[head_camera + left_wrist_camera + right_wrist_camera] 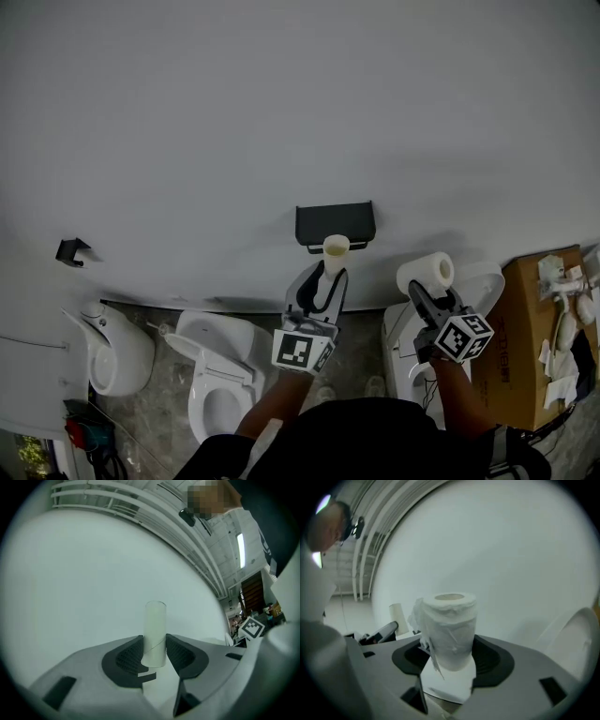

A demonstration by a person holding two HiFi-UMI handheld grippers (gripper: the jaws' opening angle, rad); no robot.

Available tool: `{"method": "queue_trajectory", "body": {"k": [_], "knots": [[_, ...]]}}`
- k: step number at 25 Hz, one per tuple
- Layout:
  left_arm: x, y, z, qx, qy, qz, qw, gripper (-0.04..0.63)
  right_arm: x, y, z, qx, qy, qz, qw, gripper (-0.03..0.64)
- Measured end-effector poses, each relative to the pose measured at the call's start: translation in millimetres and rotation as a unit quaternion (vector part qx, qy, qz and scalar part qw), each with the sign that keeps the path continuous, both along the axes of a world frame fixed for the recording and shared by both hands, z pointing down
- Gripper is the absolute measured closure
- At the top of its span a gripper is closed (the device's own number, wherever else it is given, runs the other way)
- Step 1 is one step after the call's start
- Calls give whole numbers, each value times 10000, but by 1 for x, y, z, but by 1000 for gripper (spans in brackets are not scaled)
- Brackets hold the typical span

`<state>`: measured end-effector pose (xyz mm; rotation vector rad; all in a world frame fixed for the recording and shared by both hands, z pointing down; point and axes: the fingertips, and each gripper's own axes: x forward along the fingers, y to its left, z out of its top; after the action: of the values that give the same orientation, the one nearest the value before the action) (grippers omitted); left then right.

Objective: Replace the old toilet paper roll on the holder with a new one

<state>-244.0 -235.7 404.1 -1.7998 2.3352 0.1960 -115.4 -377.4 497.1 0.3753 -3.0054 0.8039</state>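
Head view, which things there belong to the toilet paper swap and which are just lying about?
Part of the job: empty cardboard tube, gripped by the left gripper; new toilet paper roll, gripped by the right gripper; black holder on the wall.

Just lying about: toilet; urinal; cardboard box; small black wall bracket.

Nothing legible right now: no words, brands or numbers. Only black-and-white square markers on the left cube [302, 352] and right cube [462, 336], behind the jaws.
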Motion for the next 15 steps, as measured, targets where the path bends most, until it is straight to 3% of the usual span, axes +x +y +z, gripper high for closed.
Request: {"method": "queue_trajectory", "body": {"k": [5,9,15], "knots": [[-13,25,8,-150,55,-274,9995,442,-23,-16,15,-1346,-652,-16,9888,353],[-18,41,14,-217,102,-487,9985,442,-47,-12,11,-1975,-1162,-255,9731,353],[-25,52,11,-217,158,-646,9976,440,-75,-22,31,-2937,-1409,-50,9455,354]]}}
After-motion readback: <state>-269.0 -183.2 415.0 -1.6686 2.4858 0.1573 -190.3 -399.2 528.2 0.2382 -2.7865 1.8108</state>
